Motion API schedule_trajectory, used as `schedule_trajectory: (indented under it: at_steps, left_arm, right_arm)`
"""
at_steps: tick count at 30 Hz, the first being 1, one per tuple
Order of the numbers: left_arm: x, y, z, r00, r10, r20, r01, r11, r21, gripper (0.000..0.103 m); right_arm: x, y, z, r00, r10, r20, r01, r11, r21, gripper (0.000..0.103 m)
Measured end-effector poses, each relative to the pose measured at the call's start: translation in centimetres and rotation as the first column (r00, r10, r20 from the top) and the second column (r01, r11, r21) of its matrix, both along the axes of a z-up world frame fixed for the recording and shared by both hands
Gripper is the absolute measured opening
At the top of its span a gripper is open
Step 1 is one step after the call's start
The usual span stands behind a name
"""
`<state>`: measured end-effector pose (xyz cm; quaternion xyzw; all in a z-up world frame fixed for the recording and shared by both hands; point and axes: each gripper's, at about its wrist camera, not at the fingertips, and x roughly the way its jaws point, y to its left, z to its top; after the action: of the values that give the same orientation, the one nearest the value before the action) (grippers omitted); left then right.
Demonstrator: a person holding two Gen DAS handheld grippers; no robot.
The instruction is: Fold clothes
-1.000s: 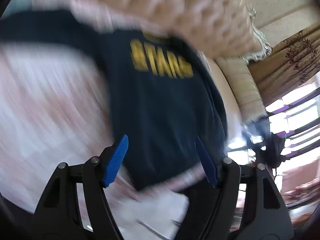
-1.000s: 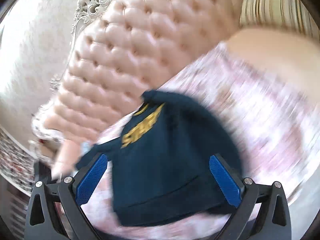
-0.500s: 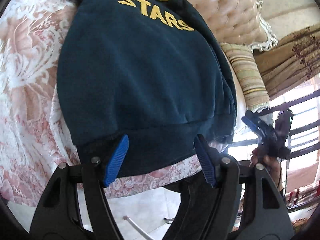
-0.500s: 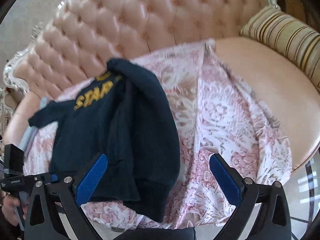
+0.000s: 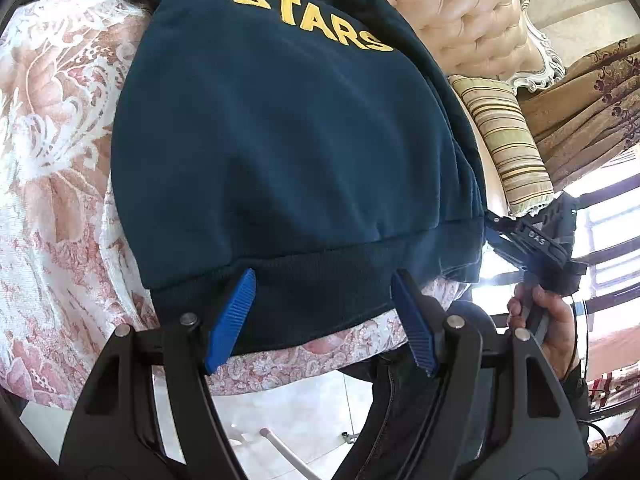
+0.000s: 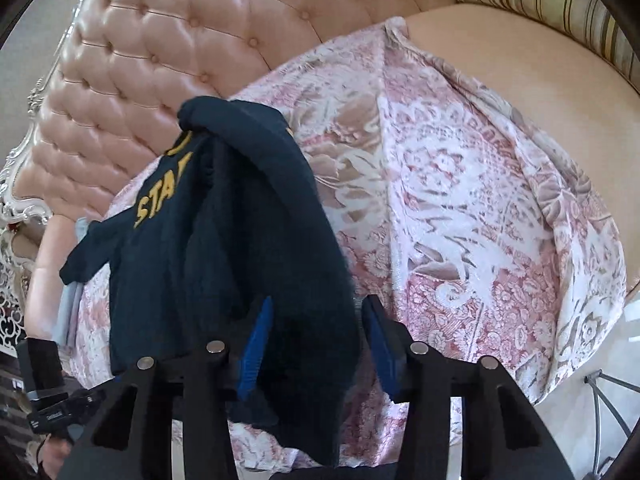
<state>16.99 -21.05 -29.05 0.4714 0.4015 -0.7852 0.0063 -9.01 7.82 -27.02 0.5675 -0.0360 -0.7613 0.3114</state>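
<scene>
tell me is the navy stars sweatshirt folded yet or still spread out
Mostly spread: the sweatshirt lies front-up on the lace cover, STARS showing. Only its right side is lifted, gripped by the right gripper.

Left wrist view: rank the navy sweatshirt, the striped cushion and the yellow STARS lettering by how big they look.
1. navy sweatshirt, by far the largest.
2. striped cushion, though it lies farther from the camera, so it may be understated.
3. yellow STARS lettering, smallest.

Each gripper [image 5: 324,316] has 2 black skeletal arms with silver screws and ribbed blue pads [image 5: 230,320]. Beside the right gripper [image 5: 532,240], marked "DAS", a bare hand [image 5: 548,320] and dark trousers [image 5: 384,420] appear.
</scene>
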Motion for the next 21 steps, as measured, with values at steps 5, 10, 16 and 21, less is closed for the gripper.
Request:
schedule_trajectory:
  at_steps: [5, 10, 16, 21]
  left_arm:
    - [-0.1, 0.0, 0.0, 1.0, 0.001, 0.0, -0.001, 1.0, -0.002, 0.073]
    - [0.1, 0.0, 0.0, 1.0, -0.006, -0.002, 0.006, 1.0, 0.002, 0.073]
    - [0.2, -0.1, 0.1, 1.0, -0.005, 0.02, 0.005, 1.0, 0.016, 0.073]
    - [0.2, 0.1, 0.4, 0.999, -0.021, 0.036, 0.022, 1.0, -0.008, 0.073]
  right_arm:
    - [0.2, -1.0, 0.1, 0.998, 0.059, -0.022, -0.058, 0.997, 0.047, 0.009]
    - [-0.7, -1.4, 1.0, 0.997, 0.064, -0.036, -0.061, 0.997, 0.057, 0.007]
    - [-4.6, 0.0, 8.9, 0.979, -0.06, -0.194, 0.06, 0.998, -0.004, 0.006]
    - [-11.1, 1.3, 14.4, 0.954, -0.132, -0.269, 0.136, 0.991, -0.004, 0.006]
